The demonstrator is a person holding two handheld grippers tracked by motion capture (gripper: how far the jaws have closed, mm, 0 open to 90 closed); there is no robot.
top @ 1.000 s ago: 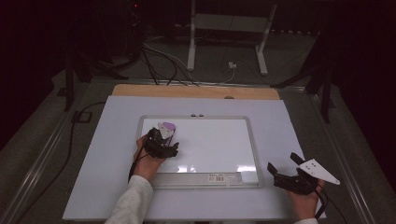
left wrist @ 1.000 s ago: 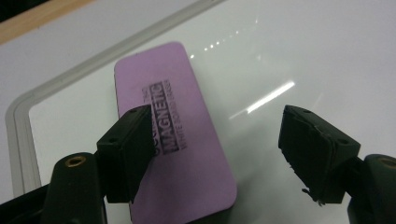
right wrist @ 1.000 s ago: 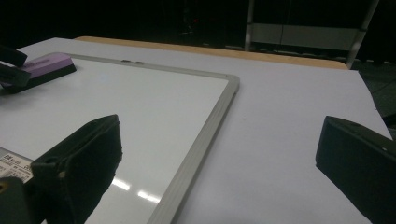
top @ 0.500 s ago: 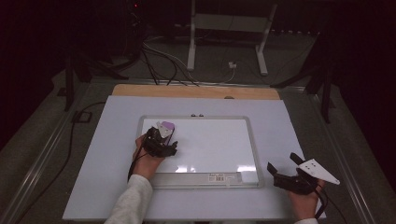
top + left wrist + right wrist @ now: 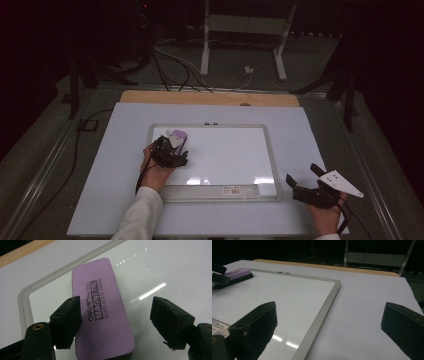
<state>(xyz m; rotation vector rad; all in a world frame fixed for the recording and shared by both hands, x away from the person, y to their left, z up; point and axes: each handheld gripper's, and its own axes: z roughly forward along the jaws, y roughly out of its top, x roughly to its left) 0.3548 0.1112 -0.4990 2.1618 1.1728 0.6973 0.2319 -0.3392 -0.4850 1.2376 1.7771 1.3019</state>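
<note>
Left hand-held gripper (image 5: pixel 115 322) sits over the purple eraser (image 5: pixel 102 312), jaws parted; the left jaw stands at or against the eraser's long edge, contact hard to tell, the right jaw well apart from it over bare board, so nothing is clamped. Its jaws have just been opening a little, with the eraser lying partly between them. Eraser lies flat, felt side down, at the upper left corner of the whiteboard (image 5: pixel 235 160), just inside the frame; in the high view it is at (image 5: pixel 176 138) under the left hand-held gripper (image 5: pixel 169 151). Likely reason: it's a magnetic eraser, so it sticks to the board and stays where parked; the gripper is lined up across its width, the natural way to pinch it for a wipe or a lift.

Print on the eraser top reads "deli", "No 7840", "MAGNETIC", "WHITE BOARD ERASER". A barcode sticker (image 5: pixel 239 190) sits on the board's lower frame; text too small to read.

Right hand-held gripper (image 5: pixel 329 332) is wide open and empty, resting on the white bench (image 5: pixel 320 130) off the board's lower right corner, also seen at (image 5: pixel 311 186); looks parked out of the way, apparently idle while the left hand-held gripper works.

Board surface looks clean; no marks visible.
</note>
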